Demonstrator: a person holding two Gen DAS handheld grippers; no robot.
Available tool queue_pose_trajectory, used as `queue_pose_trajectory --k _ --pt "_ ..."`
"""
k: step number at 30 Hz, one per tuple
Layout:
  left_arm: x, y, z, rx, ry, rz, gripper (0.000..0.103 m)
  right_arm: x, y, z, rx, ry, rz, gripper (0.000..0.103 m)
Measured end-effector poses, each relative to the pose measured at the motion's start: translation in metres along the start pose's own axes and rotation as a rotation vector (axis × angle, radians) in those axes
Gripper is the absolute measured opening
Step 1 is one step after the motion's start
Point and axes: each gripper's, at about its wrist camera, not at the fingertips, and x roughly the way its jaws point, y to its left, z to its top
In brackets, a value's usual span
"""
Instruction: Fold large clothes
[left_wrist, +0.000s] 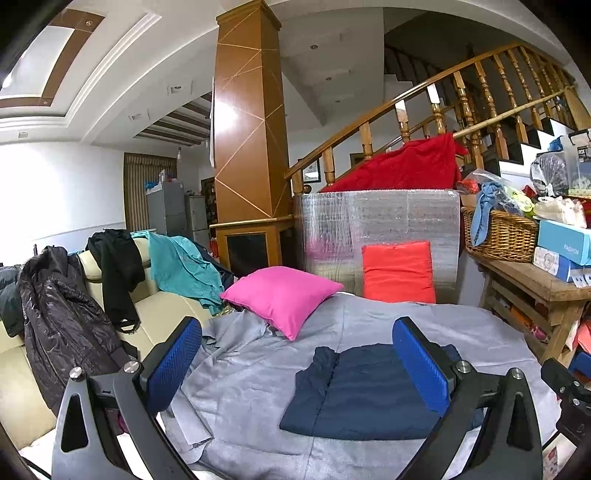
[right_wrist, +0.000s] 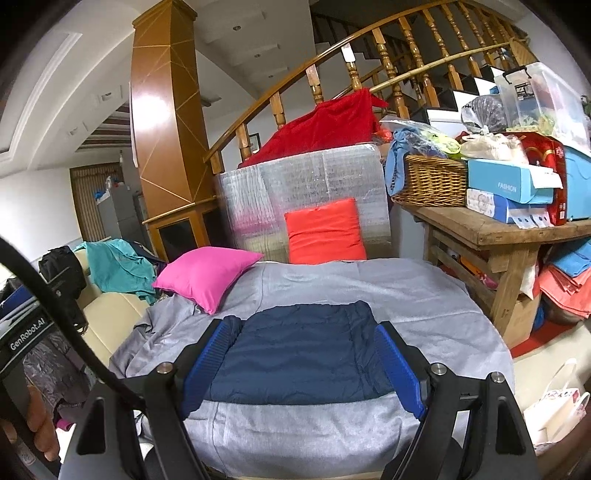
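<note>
On grey sheet, folded navy garment, pink cushion

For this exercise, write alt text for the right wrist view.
A folded navy garment lies on a grey sheet, seen between the open right gripper. Behind are a pink cushion and an orange cushion.

The right claw's blue pads cover both side edges of the folded navy garment. Right of the garment, the counter is cut by the picture's edge, and small print on its boxes is unreadable.
</note>
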Motion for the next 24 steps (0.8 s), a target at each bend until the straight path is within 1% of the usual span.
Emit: queue_pose_trajectory --k 7,11,14,18,21,24 --pt "-0.005 -0.005 0.005 0.0 -0.015 -0.021 0.103 -0.006 0.002 0.004 0.001 -0.007 -0.014 0.084" --pt "0.001 -0.006 0.006 -0.001 -0.01 -0.039 0.103 -0.001 0.007 0.009 -0.01 0.001 -0.02 0.084" --pt "0.008 -0.006 0.008 -0.011 -0.006 -0.035 0.103 0.004 0.009 0.01 -0.015 0.005 -0.023 0.084" --pt "0.024 -0.008 0.01 -0.019 0.017 -0.03 0.103 0.016 0.009 0.017 -0.013 0.012 -0.021 0.084" --pt "0.035 -0.013 0.009 0.001 0.031 -0.025 0.103 0.03 0.006 0.023 0.002 0.011 -0.017 0.084" --pt "0.051 -0.018 0.006 0.02 0.045 -0.016 0.103 0.051 0.004 0.026 0.013 0.034 -0.011 0.084"
